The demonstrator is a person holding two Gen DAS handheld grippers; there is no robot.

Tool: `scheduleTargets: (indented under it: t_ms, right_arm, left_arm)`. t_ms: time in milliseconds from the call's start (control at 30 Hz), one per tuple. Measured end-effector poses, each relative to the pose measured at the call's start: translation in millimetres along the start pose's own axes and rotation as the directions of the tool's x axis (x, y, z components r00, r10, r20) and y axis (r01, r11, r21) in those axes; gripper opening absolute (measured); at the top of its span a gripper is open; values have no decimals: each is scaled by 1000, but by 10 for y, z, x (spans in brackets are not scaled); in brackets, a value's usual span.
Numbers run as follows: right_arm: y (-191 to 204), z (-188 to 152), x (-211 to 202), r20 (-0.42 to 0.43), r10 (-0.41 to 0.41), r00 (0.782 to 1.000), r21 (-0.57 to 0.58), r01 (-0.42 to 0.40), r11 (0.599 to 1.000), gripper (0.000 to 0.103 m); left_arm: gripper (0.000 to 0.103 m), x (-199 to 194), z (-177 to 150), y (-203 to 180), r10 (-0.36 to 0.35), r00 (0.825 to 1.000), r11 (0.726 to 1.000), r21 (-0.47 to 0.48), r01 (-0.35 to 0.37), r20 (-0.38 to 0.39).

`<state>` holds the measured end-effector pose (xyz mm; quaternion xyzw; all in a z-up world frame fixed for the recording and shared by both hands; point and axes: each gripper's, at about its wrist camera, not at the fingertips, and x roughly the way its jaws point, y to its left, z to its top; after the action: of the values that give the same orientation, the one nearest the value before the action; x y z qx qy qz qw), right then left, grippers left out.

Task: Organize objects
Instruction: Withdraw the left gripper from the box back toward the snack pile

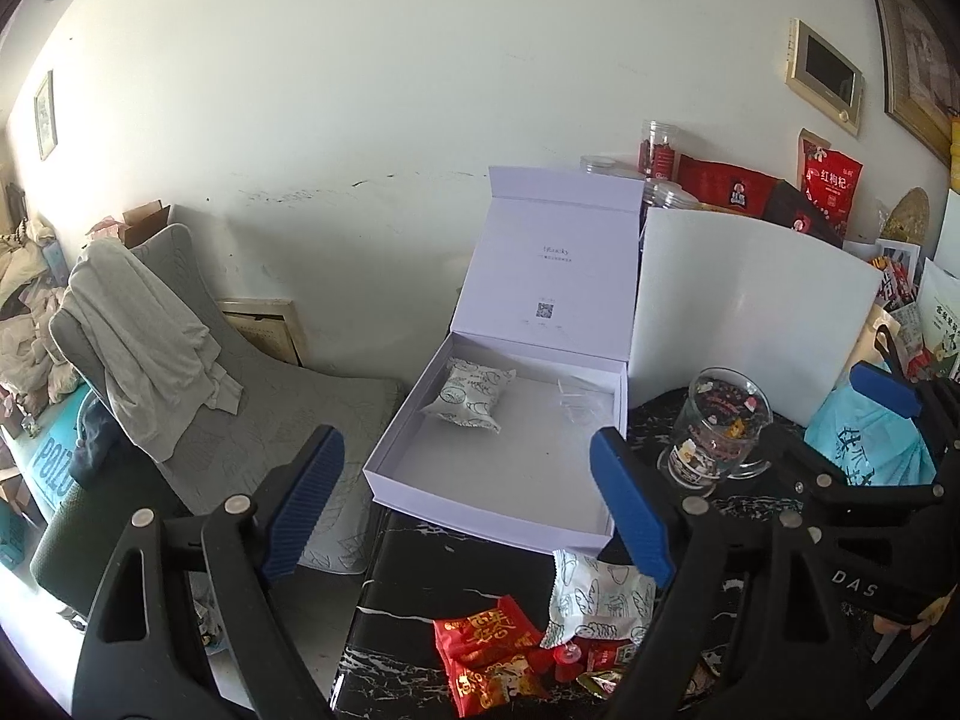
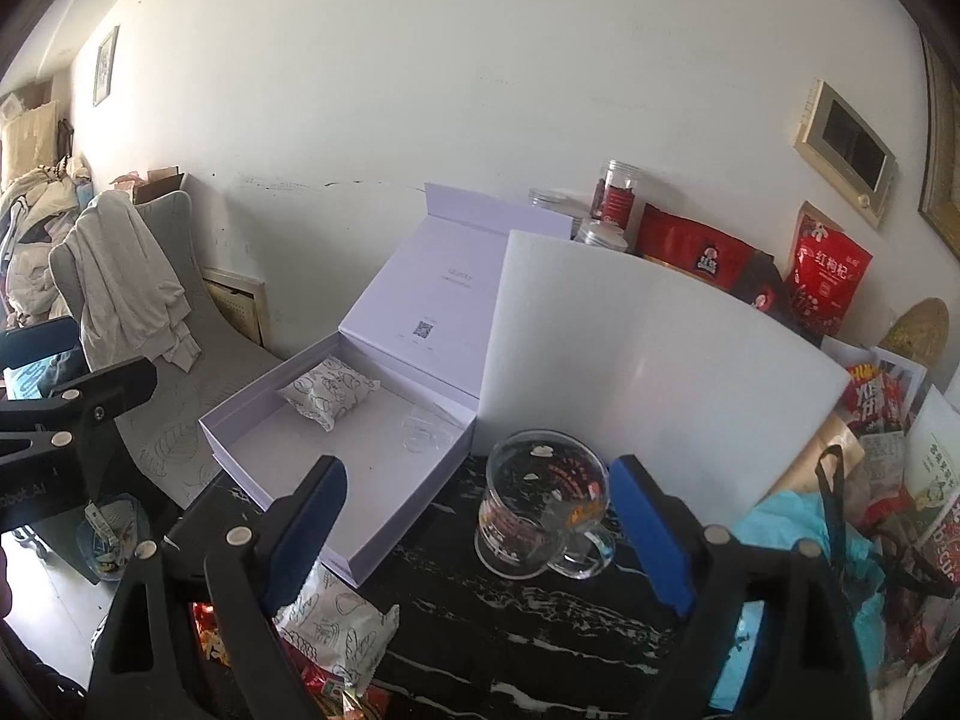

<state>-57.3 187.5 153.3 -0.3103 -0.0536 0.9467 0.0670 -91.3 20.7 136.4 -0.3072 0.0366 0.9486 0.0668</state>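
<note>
I have both tools spread wide and holding nothing: left gripper (image 1: 468, 504) above the open white box (image 1: 480, 483), right gripper (image 2: 480, 531) before the glass mug (image 2: 540, 510). One patterned snack packet (image 1: 471, 399) lies inside the box; another packet (image 1: 600, 603) lies on the black marble table (image 2: 510, 618) just beside the box's front edge, near the red packets (image 1: 486, 648).

Two black hand-held grippers, blue ribbed pads on every finger.

The left gripper (image 1: 465, 504) shows black plastic arms with triangular cut-outs, round silver rivets at the pivots, and fingers (image 1: 306, 504) faced with deep-blue ribbed pads. Beside it, the other tool's black body carries pale lettering reading "DAS". The right gripper (image 2: 480, 531) is the same build: matte black linkage, silver rivets, blue pads on its fingers (image 2: 654, 531). To its left, the neighbouring gripper's black body shows faint white lettering ending "AI", too blurred to read in full.
</note>
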Motion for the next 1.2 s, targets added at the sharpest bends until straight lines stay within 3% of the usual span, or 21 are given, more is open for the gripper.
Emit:
scheduleTargets:
  t_ms: [367,833,1200]
  right_arm:
    - [-112,-463,-194,-31,-61,998,27,62,998,91]
    - [-17,-1155,-90,-164,29,986,71,-17,997,91]
    - [96,-1473,80,-239,95,966,73,-80,994,91]
  left_arm:
    - [84,-55,-340,-209,-14,999,1000,14,15,-44]
    - [84,122,-892,-320,-19,988,999,32,25,-152]
    - [84,305,-1208,-305,-28,974,999,30,36,-223]
